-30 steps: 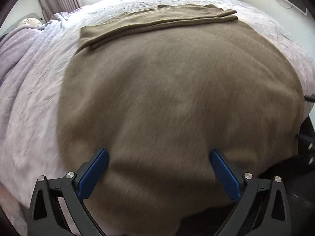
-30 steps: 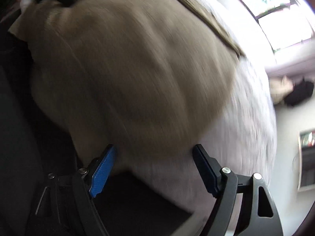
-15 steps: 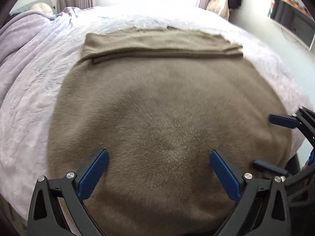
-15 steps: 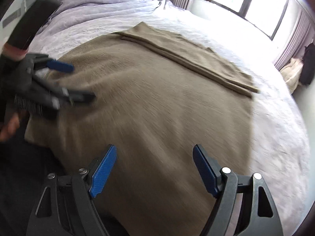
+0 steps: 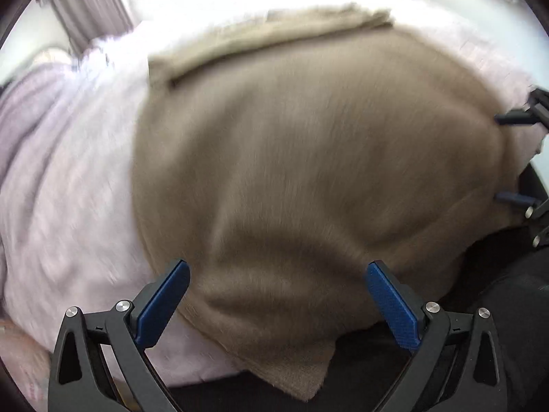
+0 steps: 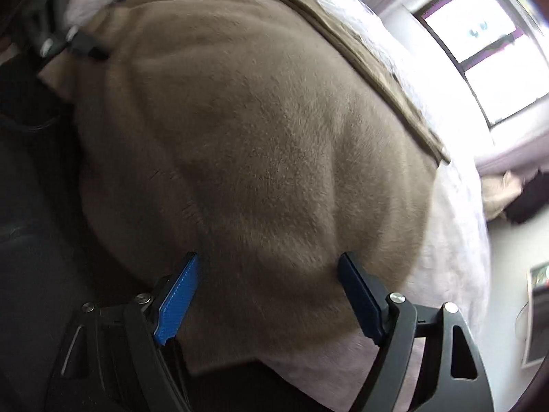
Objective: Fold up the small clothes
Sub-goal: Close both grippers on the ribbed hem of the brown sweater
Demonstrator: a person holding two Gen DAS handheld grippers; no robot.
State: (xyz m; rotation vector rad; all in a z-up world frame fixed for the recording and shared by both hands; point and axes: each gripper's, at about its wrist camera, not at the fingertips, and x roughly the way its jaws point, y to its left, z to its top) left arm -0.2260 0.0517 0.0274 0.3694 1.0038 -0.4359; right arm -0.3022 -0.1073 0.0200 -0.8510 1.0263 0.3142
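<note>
The bed is seen from lower and nearer than half a second ago, so a grab at the near hem seems prepared. The brown garment is spread flat there, its far edge folded. Left gripper and right gripper are held released, nothing grasped. Detail is blurred; the hem is partly cut off.

We see a home bedroom: a wide bed with pale lilac bedding, curtains, and a bright window.
</note>
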